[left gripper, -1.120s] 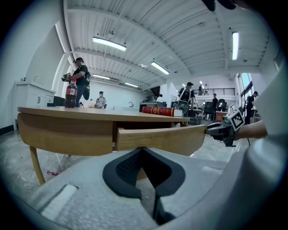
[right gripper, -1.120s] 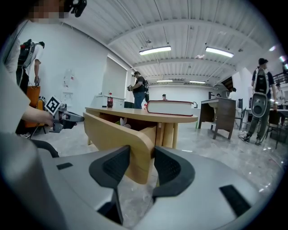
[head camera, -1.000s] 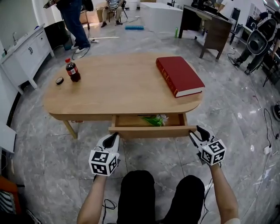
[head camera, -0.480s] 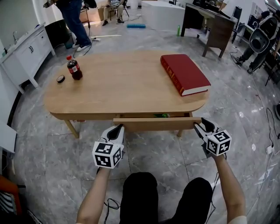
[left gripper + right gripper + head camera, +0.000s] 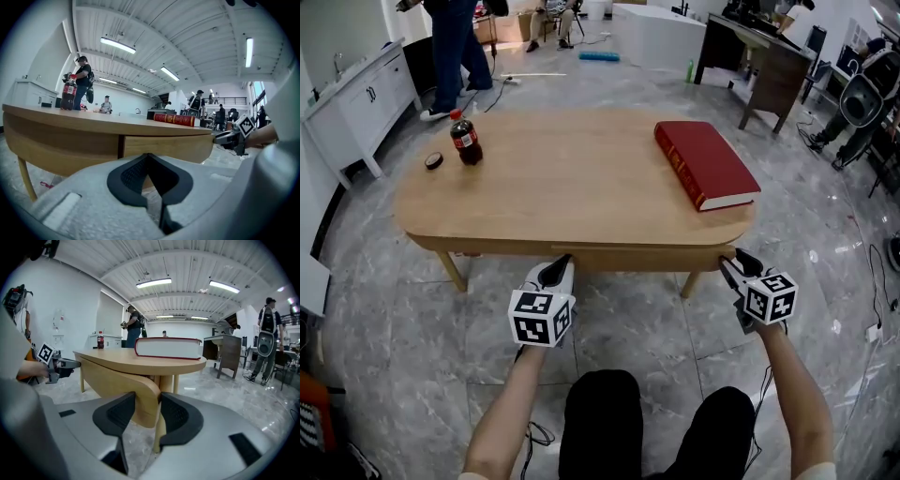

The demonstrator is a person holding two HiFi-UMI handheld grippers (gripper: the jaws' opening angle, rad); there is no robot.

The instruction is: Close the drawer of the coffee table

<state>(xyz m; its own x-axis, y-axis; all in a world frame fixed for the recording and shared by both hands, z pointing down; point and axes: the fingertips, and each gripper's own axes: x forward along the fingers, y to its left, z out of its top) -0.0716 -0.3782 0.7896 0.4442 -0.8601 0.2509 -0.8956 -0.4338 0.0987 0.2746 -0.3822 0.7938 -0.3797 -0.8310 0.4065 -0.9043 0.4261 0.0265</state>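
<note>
Two hand-held grippers were set at opposite ends of the light wooden drawer front [image 5: 642, 260], which lay flush under the front edge of the oval light wooden desk [image 5: 562, 178]. No gap and none of the drawer's inside showed from the head view. By that look the closing was at or very near its end.

The left hand-held gripper [image 5: 560, 268] had its jaws pressed together with nothing between them. Its tip was aimed at the left end of the drawer front, touching it or just short of it; the views did not settle which. Clenched like that, it served as a blunt pusher and not as a clamp, which suited a panel that only needed pressing inward.

The right hand-held gripper [image 5: 733, 264] straddled the rounded right end of the drawer front. In its own view the wood filled the space between the jaws, and both pads seemed to bear on it, so it was judged to be grasping that end. A hold there probably steered the drawer, while a gripper at each end kept it square in its runners so it would not jam.

On top, the red hardcover book [image 5: 706, 164] lay flat near the right end. The dark cola bottle with a red cap [image 5: 467, 139] stood upright near the left end, a small black round cap [image 5: 435, 160] beside it. All three sat well back from the front edge, apart from both grippers, so the push put none of them at risk.
</note>
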